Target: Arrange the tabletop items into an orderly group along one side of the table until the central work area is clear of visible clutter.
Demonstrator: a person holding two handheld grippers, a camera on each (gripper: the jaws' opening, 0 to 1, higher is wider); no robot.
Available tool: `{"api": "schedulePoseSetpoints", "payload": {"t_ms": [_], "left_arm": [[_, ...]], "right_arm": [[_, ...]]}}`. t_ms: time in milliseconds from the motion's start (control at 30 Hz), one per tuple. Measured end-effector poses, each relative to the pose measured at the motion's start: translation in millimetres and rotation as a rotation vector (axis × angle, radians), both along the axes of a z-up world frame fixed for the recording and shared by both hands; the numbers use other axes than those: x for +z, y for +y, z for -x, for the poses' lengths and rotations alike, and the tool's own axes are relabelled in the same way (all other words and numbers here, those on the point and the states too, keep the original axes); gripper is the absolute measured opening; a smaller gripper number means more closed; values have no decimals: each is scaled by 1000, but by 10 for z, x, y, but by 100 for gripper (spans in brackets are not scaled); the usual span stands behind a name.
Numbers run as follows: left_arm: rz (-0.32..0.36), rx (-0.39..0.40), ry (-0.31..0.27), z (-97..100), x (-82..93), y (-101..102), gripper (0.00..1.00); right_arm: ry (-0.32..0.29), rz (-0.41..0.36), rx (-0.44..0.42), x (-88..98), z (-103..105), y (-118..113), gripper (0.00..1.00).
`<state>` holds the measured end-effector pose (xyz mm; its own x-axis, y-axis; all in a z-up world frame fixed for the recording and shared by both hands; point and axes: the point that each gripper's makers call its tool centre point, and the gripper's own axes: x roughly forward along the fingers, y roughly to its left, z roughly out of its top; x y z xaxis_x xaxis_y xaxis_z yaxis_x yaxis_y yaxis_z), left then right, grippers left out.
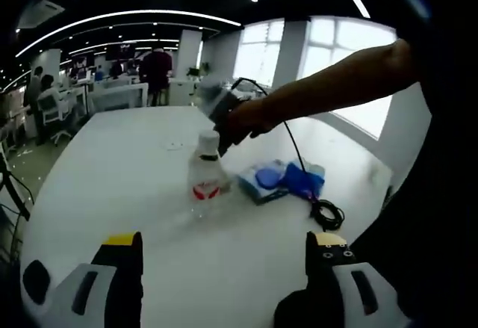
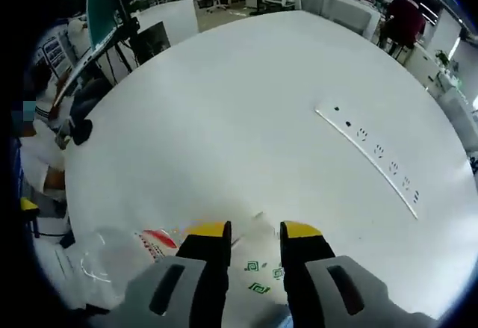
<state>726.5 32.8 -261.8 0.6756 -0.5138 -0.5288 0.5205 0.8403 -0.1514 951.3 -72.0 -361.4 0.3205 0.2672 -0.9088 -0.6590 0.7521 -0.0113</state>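
While the bottle (image 1: 207,172) stands upright on the white worktop (image 1: 112,186), the right gripper (image 1: 221,130) fingers clamp its cap; the left gripper (image 1: 224,257) fingers gape empty.

In the left gripper view the right gripper (image 1: 218,130) at the bottle's cap (image 1: 209,143) is mostly hidden by the person's hand (image 1: 246,119), so its jaws cannot be read, while in the right gripper view the bottle (image 2: 127,257) is a blur cut off by the gripper body.
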Motion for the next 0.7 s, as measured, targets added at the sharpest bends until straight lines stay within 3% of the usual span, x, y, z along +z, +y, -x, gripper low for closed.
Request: {"api": "schedulePoseSetpoints", "payload": {"t_ms": [267, 700], "left_arm": [[-2, -1, 10, -27, -31, 14, 88], [-6, -48, 6, -16, -15, -160, 86]], "right_arm": [[3, 8, 18, 19, -22, -40, 0], [-67, -2, 71, 314, 138, -334, 0]]}}
